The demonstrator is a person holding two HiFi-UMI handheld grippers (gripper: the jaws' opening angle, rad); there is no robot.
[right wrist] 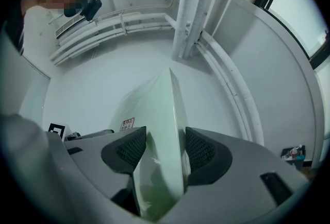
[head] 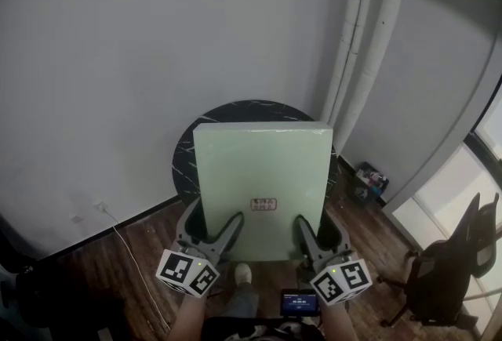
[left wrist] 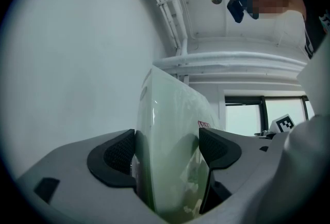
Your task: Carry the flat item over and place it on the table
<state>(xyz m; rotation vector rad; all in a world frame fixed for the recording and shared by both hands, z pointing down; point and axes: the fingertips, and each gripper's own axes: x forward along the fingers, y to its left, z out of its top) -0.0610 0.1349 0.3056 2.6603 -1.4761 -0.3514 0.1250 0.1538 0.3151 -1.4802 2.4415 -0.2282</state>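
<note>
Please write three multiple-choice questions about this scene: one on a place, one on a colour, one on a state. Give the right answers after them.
1. In the head view, what lies behind the flat panel?
A) a sink
B) a round dark table
C) a shelf

2. What colour is the panel?
A) pale green
B) red
C) black

3. How do the two grippers stand?
A) both open
B) only the left one holds
C) both shut on the panel

Answers:
1 B, its dark top shows round the panel's upper edge.
2 A, it is pale green in every view.
3 C, the left gripper and the right gripper each press their jaws on the panel's faces.
</note>
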